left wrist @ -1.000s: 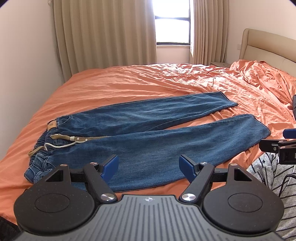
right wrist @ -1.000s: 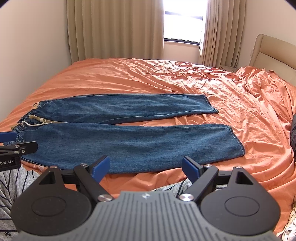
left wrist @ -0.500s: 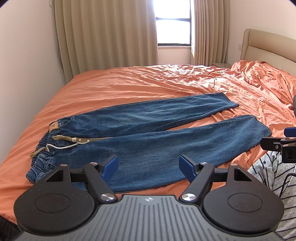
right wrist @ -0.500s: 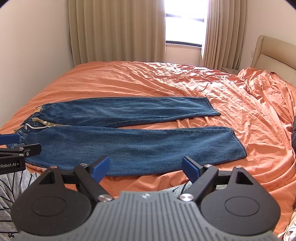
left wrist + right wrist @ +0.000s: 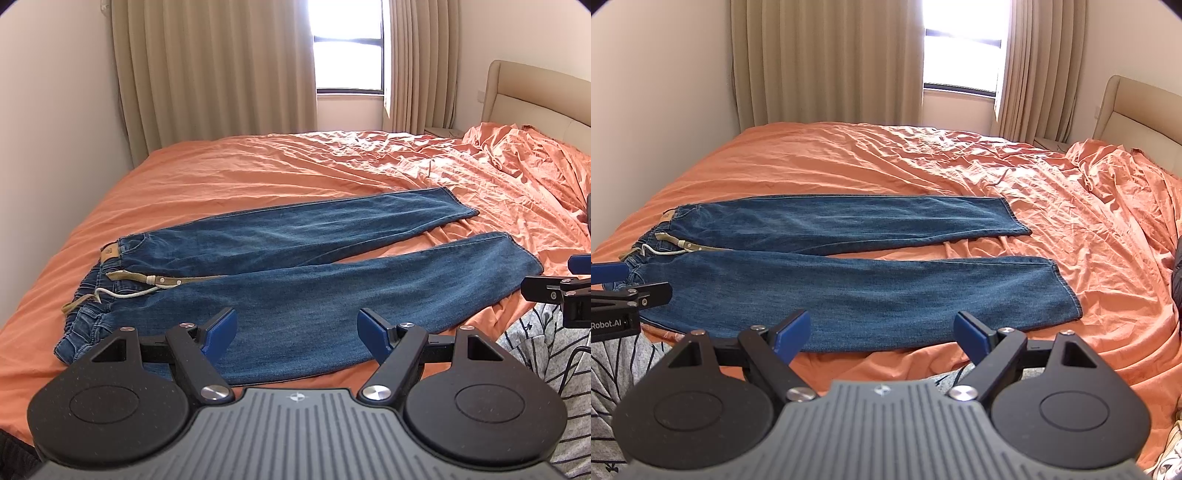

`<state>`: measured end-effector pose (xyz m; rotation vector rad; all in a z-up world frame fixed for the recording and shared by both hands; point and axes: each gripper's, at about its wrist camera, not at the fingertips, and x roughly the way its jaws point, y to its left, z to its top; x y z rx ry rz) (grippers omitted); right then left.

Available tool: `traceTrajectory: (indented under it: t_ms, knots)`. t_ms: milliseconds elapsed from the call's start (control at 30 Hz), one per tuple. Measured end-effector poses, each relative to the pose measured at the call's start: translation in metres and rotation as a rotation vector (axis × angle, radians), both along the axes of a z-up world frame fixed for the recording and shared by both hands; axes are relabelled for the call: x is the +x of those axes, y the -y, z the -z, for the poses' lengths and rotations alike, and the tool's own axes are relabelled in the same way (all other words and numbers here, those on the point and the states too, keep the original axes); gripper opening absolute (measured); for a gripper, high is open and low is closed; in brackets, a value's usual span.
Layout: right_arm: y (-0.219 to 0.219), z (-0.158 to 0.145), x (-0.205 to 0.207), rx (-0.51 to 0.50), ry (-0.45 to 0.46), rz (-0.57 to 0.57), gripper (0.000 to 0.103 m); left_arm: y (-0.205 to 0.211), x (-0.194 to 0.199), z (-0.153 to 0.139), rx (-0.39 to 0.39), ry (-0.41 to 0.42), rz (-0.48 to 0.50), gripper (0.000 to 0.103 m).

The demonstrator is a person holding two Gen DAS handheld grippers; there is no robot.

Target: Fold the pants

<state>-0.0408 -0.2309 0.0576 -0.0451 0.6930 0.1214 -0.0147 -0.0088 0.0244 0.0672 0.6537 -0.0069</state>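
Blue jeans (image 5: 295, 280) lie flat on the orange bed, waistband with a khaki belt (image 5: 155, 281) to the left and both legs spread to the right, hems (image 5: 517, 254) at far right. The jeans also show in the right wrist view (image 5: 849, 288). My left gripper (image 5: 297, 328) is open and empty, held above the near leg close to the bed's front edge. My right gripper (image 5: 882, 332) is open and empty, in front of the near leg's lower half. Each gripper shows at the edge of the other's view.
The orange bedsheet (image 5: 332, 173) is wrinkled, bunched up at the right by the beige headboard (image 5: 535, 99). Curtains and a bright window (image 5: 347, 55) stand behind the bed. A wall (image 5: 48, 147) runs along the left. A dark object (image 5: 1177, 273) lies at the right edge.
Both grippers have risen and tilted slightly; the jeans sit lower in both views. The jaws stay open and the jeans have not moved.
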Motion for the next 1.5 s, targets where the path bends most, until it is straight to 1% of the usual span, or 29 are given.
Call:
traceTrajectory:
  t_ms: [600,1000,1333,1500]
  knots:
    - [-0.005,0.000,0.001,-0.008,0.004,-0.009,0.081,-0.002,-0.001,-0.001,-0.010,0.001,-0.007,0.087]
    - [-0.007,0.006,0.009,-0.011,-0.020,-0.021,0.081,-0.004,0.001,0.004,-0.023,-0.012,-0.010,0.087]
    - [-0.011,0.019,0.022,-0.011,-0.046,-0.034,0.081,-0.012,0.010,0.011,-0.039,-0.036,-0.022,0.087]
    - [-0.005,0.038,0.039,0.028,-0.034,-0.050,0.081,-0.022,0.023,0.021,-0.047,-0.055,-0.023,0.087]
